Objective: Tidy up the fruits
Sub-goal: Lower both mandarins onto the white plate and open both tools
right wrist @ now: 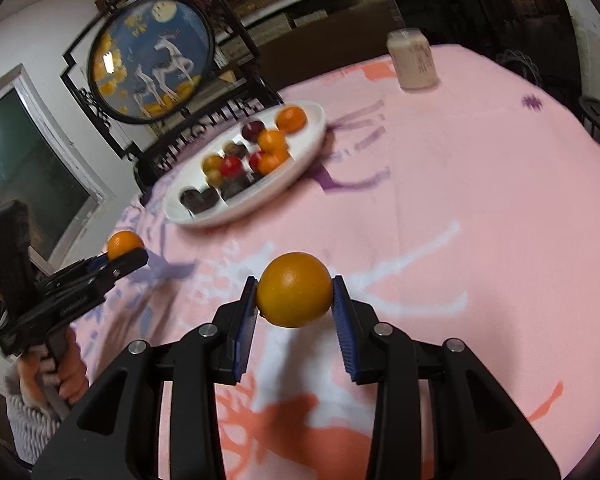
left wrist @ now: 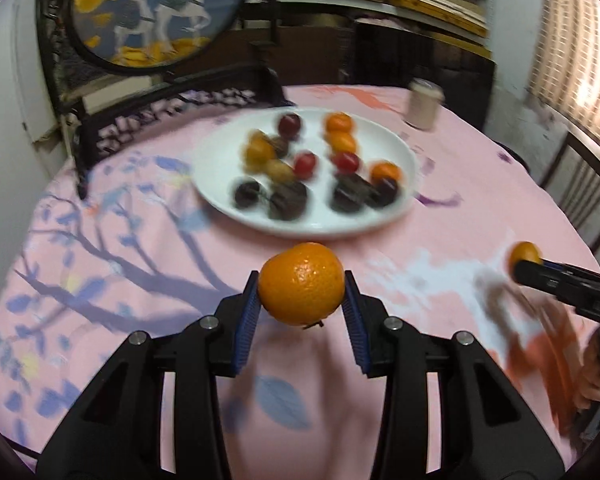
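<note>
Left wrist view takes in the round table under its pink printed cloth, with the white plate set toward the far side. On the plate the fruit lies in rough clusters: dark pieces at the near edge, red ones in the middle, small oranges toward the back and right, all blurred here. Behind the plate stands a black carved stand holding a round deer panel, and a pale jar sits on the cloth to the right of the plate.

I judge I am mid-carry: both tongs are loaded and held above the cloth, short of the plate. My left gripper is clenched on an orange, blue pads pressing its sides. My right gripper is likewise clamped on a second orange, seen plainly in the right wrist view.

The next move, as I see it, calls for bringing each orange over the rim and setting it down beside the oranges already there, low enough that it does not roll into the red or dark fruit.

The jar's label carries print, but too small and soft for me to read. I make out no brand anywhere.
</note>
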A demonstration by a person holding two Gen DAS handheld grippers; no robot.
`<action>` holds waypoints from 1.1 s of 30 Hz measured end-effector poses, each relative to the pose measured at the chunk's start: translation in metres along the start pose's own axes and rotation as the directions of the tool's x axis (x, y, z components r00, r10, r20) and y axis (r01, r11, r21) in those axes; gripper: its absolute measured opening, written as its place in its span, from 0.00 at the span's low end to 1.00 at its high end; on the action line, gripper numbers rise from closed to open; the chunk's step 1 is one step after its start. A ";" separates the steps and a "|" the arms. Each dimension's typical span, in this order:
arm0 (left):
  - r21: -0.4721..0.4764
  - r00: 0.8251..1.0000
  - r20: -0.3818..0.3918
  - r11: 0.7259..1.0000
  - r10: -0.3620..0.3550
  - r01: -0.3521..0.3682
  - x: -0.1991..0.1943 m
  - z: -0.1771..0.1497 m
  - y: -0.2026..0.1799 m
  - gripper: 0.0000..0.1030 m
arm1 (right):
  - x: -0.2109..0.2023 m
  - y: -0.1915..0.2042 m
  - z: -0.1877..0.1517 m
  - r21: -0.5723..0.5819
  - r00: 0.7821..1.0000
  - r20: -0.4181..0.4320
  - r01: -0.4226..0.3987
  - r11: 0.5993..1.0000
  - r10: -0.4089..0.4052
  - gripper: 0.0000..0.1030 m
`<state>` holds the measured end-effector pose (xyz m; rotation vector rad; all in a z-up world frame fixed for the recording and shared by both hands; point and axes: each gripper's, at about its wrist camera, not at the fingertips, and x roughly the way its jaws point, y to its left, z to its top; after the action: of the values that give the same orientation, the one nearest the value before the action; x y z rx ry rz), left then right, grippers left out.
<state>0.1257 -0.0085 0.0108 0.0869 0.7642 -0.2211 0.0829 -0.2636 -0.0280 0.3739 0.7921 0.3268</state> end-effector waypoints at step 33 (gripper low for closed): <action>-0.164 0.999 0.015 0.986 0.048 -0.045 0.100 0.103 0.066 0.74 | 0.112 0.036 0.133 -0.087 0.996 0.070 0.056 0.995 -0.050 0.54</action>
<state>0.2799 0.0224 0.0152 -0.0523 0.7581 -0.1140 0.2496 -0.2117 0.0034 0.2788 0.7178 0.2974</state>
